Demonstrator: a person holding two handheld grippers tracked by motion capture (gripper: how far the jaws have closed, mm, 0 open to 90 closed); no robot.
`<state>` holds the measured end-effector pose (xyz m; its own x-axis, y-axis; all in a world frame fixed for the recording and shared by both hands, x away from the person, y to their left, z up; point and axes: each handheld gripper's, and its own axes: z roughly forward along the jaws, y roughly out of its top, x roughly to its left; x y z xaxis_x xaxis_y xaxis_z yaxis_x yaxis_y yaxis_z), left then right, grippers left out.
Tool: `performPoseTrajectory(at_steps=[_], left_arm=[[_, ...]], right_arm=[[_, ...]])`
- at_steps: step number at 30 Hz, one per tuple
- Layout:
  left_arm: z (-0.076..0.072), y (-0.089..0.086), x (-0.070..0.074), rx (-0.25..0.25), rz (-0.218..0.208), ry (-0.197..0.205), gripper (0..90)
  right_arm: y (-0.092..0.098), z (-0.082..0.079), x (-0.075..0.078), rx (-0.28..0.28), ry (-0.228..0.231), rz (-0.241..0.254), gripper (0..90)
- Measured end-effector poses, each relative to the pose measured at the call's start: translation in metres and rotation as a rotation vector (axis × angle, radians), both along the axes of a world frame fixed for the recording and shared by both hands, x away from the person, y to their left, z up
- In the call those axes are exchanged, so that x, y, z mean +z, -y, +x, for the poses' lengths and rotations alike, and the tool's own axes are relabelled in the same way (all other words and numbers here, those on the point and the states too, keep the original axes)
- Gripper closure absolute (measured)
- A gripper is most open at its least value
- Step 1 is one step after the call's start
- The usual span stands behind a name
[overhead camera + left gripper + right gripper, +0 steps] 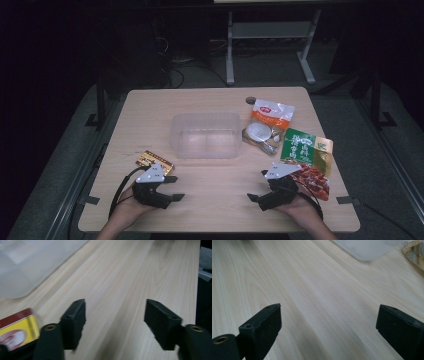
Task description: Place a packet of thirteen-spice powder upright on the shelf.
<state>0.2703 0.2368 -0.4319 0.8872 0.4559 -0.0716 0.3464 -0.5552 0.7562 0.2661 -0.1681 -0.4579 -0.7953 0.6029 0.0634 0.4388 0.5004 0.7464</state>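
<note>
We rest both grippers on the table [220, 197], left gripper [172, 196] and right gripper [255, 198] wide apart and holding nothing. Next we should probably reach the left one for the yellow packet [154, 161] and drop it in the clear box [205, 134].

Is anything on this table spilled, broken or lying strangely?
Nothing stands out. The clear plastic tub sits upright and empty, and the snack packets lie flat beside it, loosely overlapping but intact. Both grippers rest open over bare wood.
</note>
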Motion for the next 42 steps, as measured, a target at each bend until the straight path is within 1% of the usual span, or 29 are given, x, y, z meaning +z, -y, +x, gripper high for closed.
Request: performPoseTrajectory(at_steps=[1,2,3,4,5,6,7,8,11,13,15,16,18,20,21,22,25,26,27,28,31,32,33,35,38,39,40,41,42], left_arm=[[0.000,0.000,0.000,0.000,0.000,0.000,42.8],[0.003,-0.007,0.005,0.017,0.001,-0.001,45.2],[0.003,-0.007,0.005,0.017,0.001,-0.001,47.7],[0.006,-0.012,0.007,0.034,0.004,-0.009,51.0],[0.006,-0.012,0.007,0.034,0.004,-0.009,55.2],[0.009,-0.018,0.009,0.055,0.019,-0.015,58.6],[0.009,-0.018,0.009,0.055,0.019,-0.015,61.5],[0.013,-0.024,0.011,0.071,0.013,-0.026,65.3],[0.017,-0.030,0.014,0.087,0.012,-0.028,74.7],[0.021,-0.036,0.017,0.110,0.010,-0.034,80.1],[0.023,-0.039,0.018,0.115,0.013,-0.036,86.0],[0.027,-0.044,0.020,0.135,0.007,-0.032,88.7],[0.030,-0.046,0.021,0.143,0.012,-0.030,89.4],[0.034,-0.048,0.022,0.162,0.011,-0.030,89.5],[0.037,-0.050,0.023,0.172,0.016,-0.023,89.5],[0.043,-0.053,0.024,0.189,0.035,-0.010,89.5],[0.049,-0.055,0.024,0.213,0.040,-0.004,89.5],[0.056,-0.058,0.025,0.224,0.051,-0.001,89.5],[0.056,-0.058,0.025,0.224,0.051,-0.001,89.5],[0.062,-0.061,0.026,0.235,0.053,0.005,89.5],[0.068,-0.062,0.026,0.255,0.047,0.005,89.5],[0.075,-0.064,0.026,0.262,0.054,0.012,89.5],[0.075,-0.064,0.026,0.262,0.054,0.012,89.6],[0.083,-0.066,0.025,0.273,0.075,0.024,89.5],[0.089,-0.065,0.023,0.284,0.071,0.021,89.6],[0.093,-0.065,0.021,0.286,0.085,0.028,89.6],[0.102,-0.063,0.016,0.304,0.093,0.024,89.6],[0.102,-0.063,0.016,0.304,0.093,0.024,89.6],[0.107,-0.063,0.011,0.316,0.106,0.017,89.6]], right_arm=[[0.000,0.000,0.000,0.000,0.000,0.000,5.6],[-0.001,0.000,0.000,0.004,0.004,-0.006,6.3],[-0.001,-0.001,0.001,0.002,-0.003,-0.008,8.6],[-0.002,-0.001,0.001,0.006,-0.007,-0.009,11.9],[-0.002,-0.001,0.001,0.006,-0.007,-0.009,11.9],[-0.002,-0.001,0.002,0.025,-0.011,-0.008,13.2],[-0.002,-0.001,0.002,0.025,-0.011,-0.008,13.2],[-0.003,-0.001,0.003,0.026,-0.020,-0.018,13.3],[-0.003,-0.002,0.004,0.040,-0.018,-0.009,13.5],[-0.006,-0.003,0.003,0.053,-0.007,-0.017,13.2],[-0.007,-0.003,0.003,0.055,-0.001,-0.019,13.0],[-0.008,-0.002,0.003,0.061,0.005,-0.007,12.8],[-0.009,-0.002,0.003,0.055,-0.003,0.003,12.6],[-0.012,-0.001,0.002,0.066,0.012,0.005,12.5],[-0.012,-0.001,0.002,0.066,0.012,0.005,12.5],[-0.014,-0.001,0.002,0.059,0.005,0.005,12.5],[-0.016,0.002,0.001,0.053,0.008,0.008,12.6],[-0.018,0.005,0.001,0.050,0.006,0.007,12.6],[-0.020,0.006,0.001,0.048,0.006,0.008,12.6],[-0.021,0.006,0.001,0.046,0.008,0.007,12.6],[-0.023,0.007,0.001,0.047,0.009,0.013,12.6],[-0.024,0.008,0.000,0.053,0.004,0.010,12.5],[-0.024,0.008,0.000,0.053,0.004,0.010,12.5],[-0.024,0.008,0.000,0.042,-0.003,0.011,12.5],[-0.024,0.011,0.002,0.024,-0.002,0.033,12.5],[-0.024,0.011,0.002,0.024,-0.002,0.033,12.5],[-0.023,0.014,0.003,0.022,0.011,0.041,12.6],[-0.023,0.014,0.003,0.022,0.011,0.041,12.6],[-0.023,0.014,0.002,0.026,0.007,0.044,12.6]])
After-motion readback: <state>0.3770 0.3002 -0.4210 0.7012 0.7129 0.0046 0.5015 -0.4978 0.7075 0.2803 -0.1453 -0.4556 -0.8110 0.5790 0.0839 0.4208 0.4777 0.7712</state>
